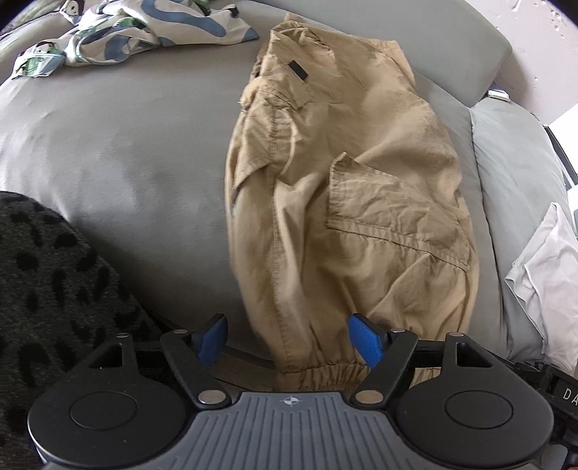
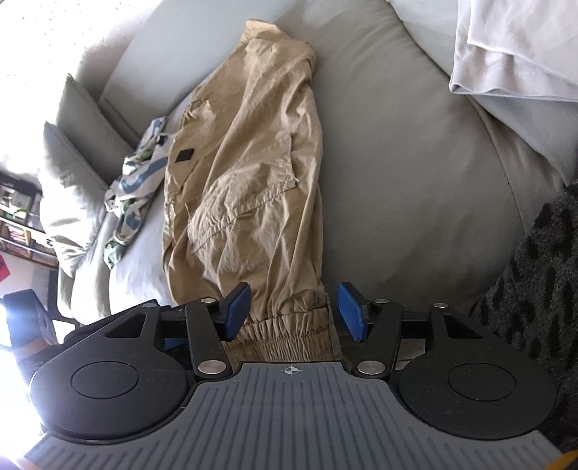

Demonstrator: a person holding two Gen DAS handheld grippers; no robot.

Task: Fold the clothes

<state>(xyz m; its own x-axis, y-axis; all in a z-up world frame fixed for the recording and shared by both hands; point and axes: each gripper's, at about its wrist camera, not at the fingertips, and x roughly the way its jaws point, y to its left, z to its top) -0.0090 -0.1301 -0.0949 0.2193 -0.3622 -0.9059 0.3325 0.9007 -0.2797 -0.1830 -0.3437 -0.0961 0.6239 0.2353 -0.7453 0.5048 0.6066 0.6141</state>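
Tan trousers (image 1: 346,202) lie lengthwise on the grey sofa (image 1: 126,144), cuffs nearest. Left gripper (image 1: 289,341) and right gripper (image 2: 293,312): both spread, empty, straddling the cuffs. Risk: pinching one layer only, skewing the fold.

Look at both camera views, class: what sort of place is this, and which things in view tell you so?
Probably a living room at home. Tan cargo trousers lie on a grey cushioned sofa with loose back cushions, other garments such as a patterned cloth are strewn about, and shelving shows at the edge of the right wrist view.
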